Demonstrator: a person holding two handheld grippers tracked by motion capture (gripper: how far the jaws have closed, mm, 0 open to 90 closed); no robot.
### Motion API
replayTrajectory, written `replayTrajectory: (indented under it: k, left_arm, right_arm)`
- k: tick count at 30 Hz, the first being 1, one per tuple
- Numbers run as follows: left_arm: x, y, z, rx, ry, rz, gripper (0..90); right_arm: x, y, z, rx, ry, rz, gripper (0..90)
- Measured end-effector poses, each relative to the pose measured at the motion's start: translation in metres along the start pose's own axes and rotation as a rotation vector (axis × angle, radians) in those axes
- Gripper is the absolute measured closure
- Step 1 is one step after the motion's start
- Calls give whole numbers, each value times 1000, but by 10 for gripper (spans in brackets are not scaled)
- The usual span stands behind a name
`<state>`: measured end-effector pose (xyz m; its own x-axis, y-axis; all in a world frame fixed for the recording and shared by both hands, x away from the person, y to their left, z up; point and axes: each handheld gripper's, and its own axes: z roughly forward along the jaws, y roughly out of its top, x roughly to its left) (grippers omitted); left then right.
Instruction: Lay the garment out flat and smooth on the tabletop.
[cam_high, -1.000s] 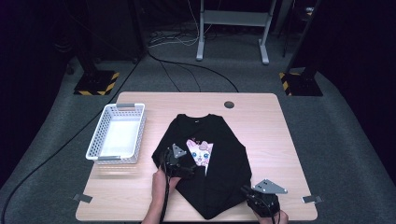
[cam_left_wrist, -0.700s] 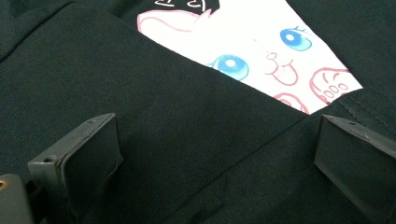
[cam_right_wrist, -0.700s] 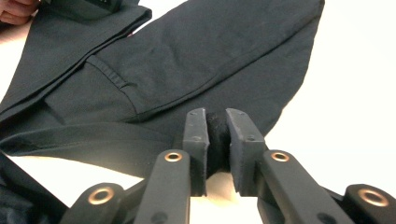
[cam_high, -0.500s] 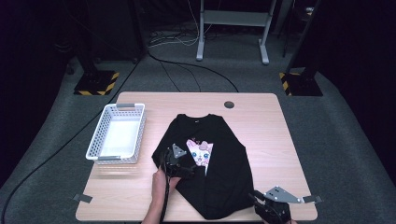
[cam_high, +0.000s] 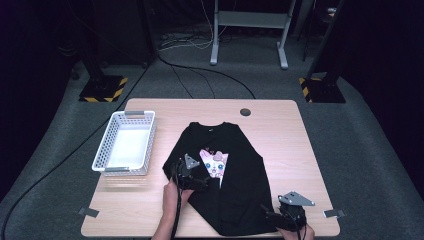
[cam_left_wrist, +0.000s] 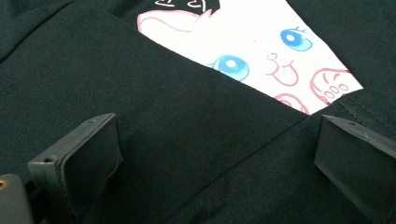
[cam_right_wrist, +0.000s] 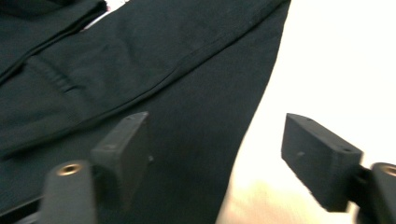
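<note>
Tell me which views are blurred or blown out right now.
Right gripper view: smeared by motion, table blown out to cream beside the black T-shirt. Left gripper view: sharp on the cat print. High view: even light on the table, dark surroundings.

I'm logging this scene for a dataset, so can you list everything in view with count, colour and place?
T-shirt: one, black with a pink and white cat print, partly folded, on the middle of the table.
Basket: one, white, on the table left of the T-shirt.
Table: one, light wood, with a dark round hole near its far edge.
Stands: two black bases with yellow stripes, on the grey floor beyond the table.
Frame: one, grey metal, at the far end.
Cables: several, dark, across the floor.
Left gripper: one, black, jaws open, over the T-shirt's folded left part.
Right gripper: one, black, jaws open and just opened wider, at the T-shirt's lower right edge, one jaw over cloth, one over bare table.
</note>
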<state>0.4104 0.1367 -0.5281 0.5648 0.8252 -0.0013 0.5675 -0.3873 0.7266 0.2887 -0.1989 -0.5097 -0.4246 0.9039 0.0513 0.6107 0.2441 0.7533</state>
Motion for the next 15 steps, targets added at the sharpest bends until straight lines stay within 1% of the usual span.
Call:
replayTrajectory:
  k: [3, 6, 7, 9, 11, 13, 15]
  left_arm:
    - [1, 1, 1, -3, 2, 1, 10]
    - [2, 3, 3, -6, 1, 4, 13]
    - [3, 3, 4, -3, -2, 1, 14]
    - [4, 5, 5, -3, -2, 0, 13]
    - [5, 5, 6, -3, -2, -1, 13]
    - [5, 6, 6, -2, -2, -1, 13]
    - [5, 5, 6, -3, -1, 0, 13]
  right_arm:
    - [-2, 4, 13, 3, -3, -2, 157]
    - [-4, 9, 23, 3, -8, -13, 149]
    - [-5, 11, 26, -4, -9, -18, 146]
    - [-10, 14, 32, -20, -4, -20, 142]
    - [-16, 15, 38, -25, 3, -8, 132]
    - [-20, 17, 44, -8, 4, -8, 118]
    - [-21, 19, 47, 11, 13, -30, 103]
